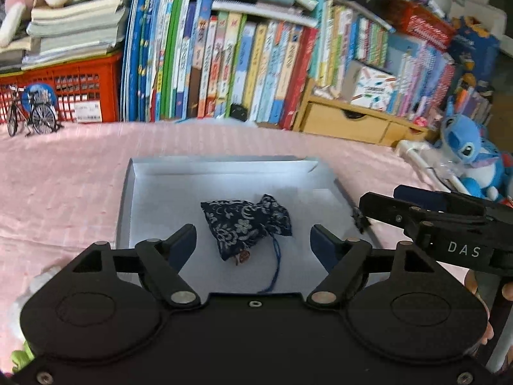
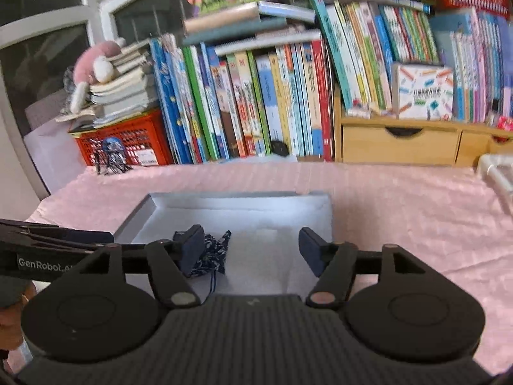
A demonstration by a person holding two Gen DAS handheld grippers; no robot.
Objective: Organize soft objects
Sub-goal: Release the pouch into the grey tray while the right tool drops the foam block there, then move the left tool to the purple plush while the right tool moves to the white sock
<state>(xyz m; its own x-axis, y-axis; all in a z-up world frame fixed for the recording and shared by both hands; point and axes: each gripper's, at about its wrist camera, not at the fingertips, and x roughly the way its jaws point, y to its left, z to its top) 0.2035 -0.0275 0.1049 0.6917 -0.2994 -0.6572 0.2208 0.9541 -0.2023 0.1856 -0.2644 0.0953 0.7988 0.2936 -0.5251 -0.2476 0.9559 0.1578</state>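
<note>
Pink tablecloth [image 1: 64, 176] is covering the table. Row of kids' books [image 1: 224, 64] is standing upright along the back, w/ more lying flat on top. Red plastic crate [image 1: 80, 77] is sitting at left, carrying a stack of paperbacks [image 1: 73, 22]. Mini bicycle model [image 1: 30, 115] is standing in front of the crate. Wooden drawer unit [image 2: 400, 144] is sitting right of the books, holding more books.

Dark blue floral drawstring pouch [image 1: 246, 225], lying on its side, cord trailing, inside shallow grey box [image 1: 125, 192]
</note>
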